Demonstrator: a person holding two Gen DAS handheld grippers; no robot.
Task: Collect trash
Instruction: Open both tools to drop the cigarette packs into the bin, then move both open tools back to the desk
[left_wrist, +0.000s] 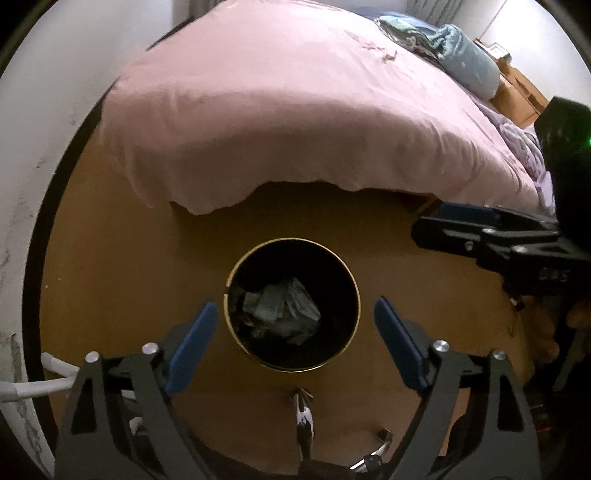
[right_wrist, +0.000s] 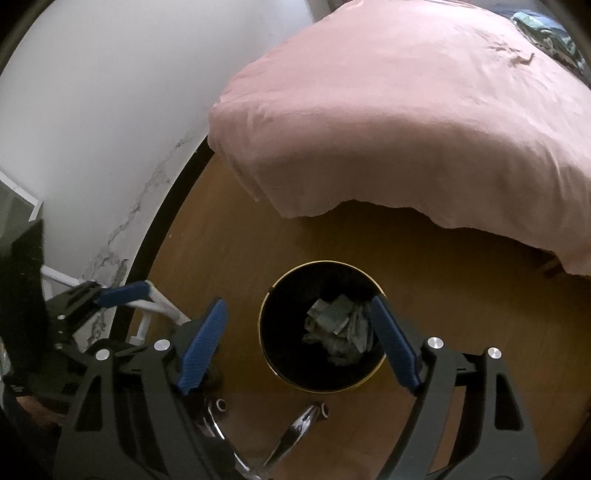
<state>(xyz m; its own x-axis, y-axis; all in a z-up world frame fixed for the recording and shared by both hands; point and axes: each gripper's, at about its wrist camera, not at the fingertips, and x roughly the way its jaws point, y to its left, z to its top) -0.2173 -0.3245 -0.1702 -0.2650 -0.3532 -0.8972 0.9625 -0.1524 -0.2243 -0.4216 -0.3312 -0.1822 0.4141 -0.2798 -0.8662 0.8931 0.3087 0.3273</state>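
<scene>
A round black bin with a gold rim (left_wrist: 229, 280) (right_wrist: 266, 295) stands on the wooden floor below both grippers. Crumpled paper trash (left_wrist: 282, 308) (right_wrist: 340, 325) lies at its bottom. My left gripper (left_wrist: 295, 332) hangs open above the bin, nothing between its blue pads. My right gripper (right_wrist: 297, 332) is also open and empty over the bin. In the left wrist view the right gripper (left_wrist: 458, 221) enters from the right. The left gripper (right_wrist: 122, 293) shows at the left of the right wrist view.
A bed with a pink cover (left_wrist: 277, 110) (right_wrist: 424, 129) fills the space beyond the bin. A white wall with a dark skirting (right_wrist: 92, 110) runs on the left. Chrome chair legs (right_wrist: 295, 432) and a white frame (left_wrist: 37, 384) stand close below the grippers.
</scene>
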